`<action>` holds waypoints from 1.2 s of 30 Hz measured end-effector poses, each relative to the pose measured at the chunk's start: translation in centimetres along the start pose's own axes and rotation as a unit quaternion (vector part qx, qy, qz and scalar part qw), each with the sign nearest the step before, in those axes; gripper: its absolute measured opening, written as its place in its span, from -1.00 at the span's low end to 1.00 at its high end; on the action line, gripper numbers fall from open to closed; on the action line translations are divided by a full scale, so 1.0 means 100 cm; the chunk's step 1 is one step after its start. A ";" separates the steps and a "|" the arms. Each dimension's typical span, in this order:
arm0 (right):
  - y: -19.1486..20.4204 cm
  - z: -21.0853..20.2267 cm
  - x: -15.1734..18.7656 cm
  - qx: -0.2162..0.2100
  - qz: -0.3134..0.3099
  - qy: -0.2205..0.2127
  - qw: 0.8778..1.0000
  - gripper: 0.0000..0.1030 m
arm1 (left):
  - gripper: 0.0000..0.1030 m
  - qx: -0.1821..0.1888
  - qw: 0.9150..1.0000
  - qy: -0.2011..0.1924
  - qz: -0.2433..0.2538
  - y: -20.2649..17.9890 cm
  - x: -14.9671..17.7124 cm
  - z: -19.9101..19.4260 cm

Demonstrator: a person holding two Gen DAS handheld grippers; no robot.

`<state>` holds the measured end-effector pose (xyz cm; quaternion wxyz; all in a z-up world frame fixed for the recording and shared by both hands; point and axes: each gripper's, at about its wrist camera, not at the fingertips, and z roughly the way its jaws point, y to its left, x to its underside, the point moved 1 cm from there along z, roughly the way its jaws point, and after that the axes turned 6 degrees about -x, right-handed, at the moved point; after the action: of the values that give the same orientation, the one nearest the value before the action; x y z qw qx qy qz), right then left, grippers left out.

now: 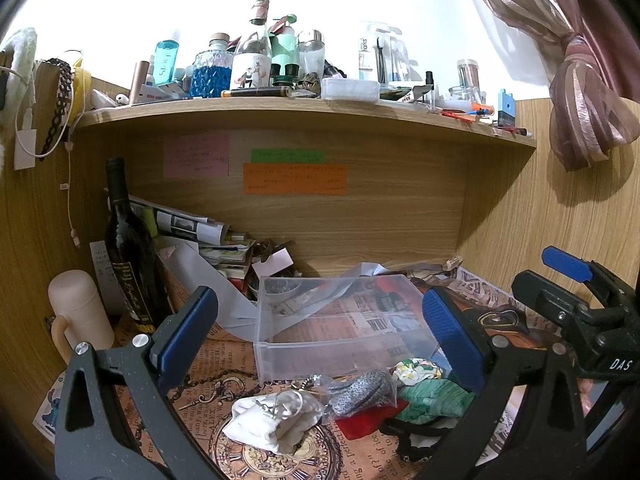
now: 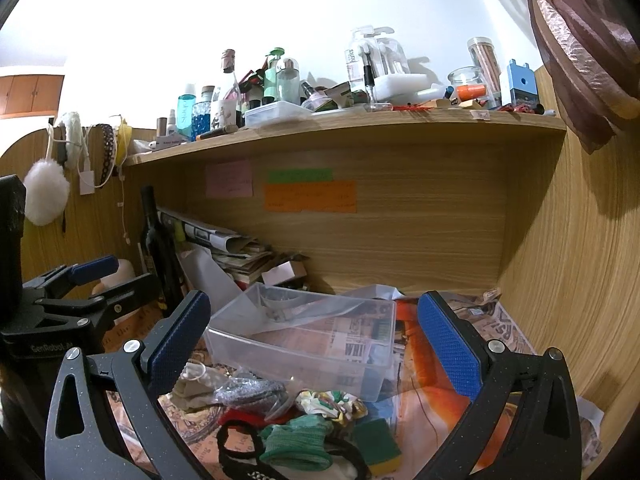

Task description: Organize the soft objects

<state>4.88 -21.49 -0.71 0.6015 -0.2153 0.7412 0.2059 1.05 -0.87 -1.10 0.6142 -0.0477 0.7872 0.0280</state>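
Left claw (image 1: 320, 332): released, its two blue-padded fingers (image 1: 188, 328) spread wide with nothing between them. Straight ahead of it, just past the fingertips, a clear plastic bin (image 1: 340, 356) rests on the newspaper-print desk mat (image 1: 224, 364); a grey paper strip (image 1: 224, 292) drapes over the bin's far left corner. Below the gap between the fingers lies the heap of soft objects: a white cloth pouch (image 1: 272, 420) nearest the left finger, a grey knit piece in a clear wrapper (image 1: 360, 392) beside it, a red cloth (image 1: 364, 420) under that, a green knit piece (image 1: 432, 398) toward the right finger, and a floral scrunchie (image 1: 416, 370) just in front of the bin wall. To the left of this claw stand a dark wine bottle (image 1: 128, 248) and a pale beige flask (image 1: 80, 316).

Right claw (image 2: 314, 344): likewise released, blue pads (image 2: 448, 348) wide apart and holding nothing. The same bin (image 2: 304, 352) sits ahead between its fingers. The soft heap lies beneath the gap: grey knit piece (image 2: 248, 392), floral scrunchie (image 2: 332, 402), green knit piece (image 2: 296, 440), a black band (image 2: 236, 440) looping at its left, and a green-and-yellow sponge (image 2: 376, 440) toward the right finger. Above both claws runs a wooden shelf (image 2: 360, 128) crowded with bottles and jars.
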 end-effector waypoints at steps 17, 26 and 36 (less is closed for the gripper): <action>-0.001 0.000 0.000 0.000 0.001 -0.001 1.000 1.00 | 1.00 0.001 1.000 0.003 0.001 0.000 0.001 0.001; 0.000 0.000 0.000 -0.002 0.002 -0.002 1.000 1.00 | 1.00 0.002 1.000 0.003 0.002 0.000 0.001 0.001; 0.001 0.000 0.001 -0.003 0.004 -0.002 1.000 1.00 | 1.00 0.001 1.000 0.003 0.003 -0.001 0.000 0.002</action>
<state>4.78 -21.44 -0.75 0.6013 -0.2137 0.7403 0.2115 1.21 -0.99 -1.16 0.6120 -0.0450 0.7891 0.0289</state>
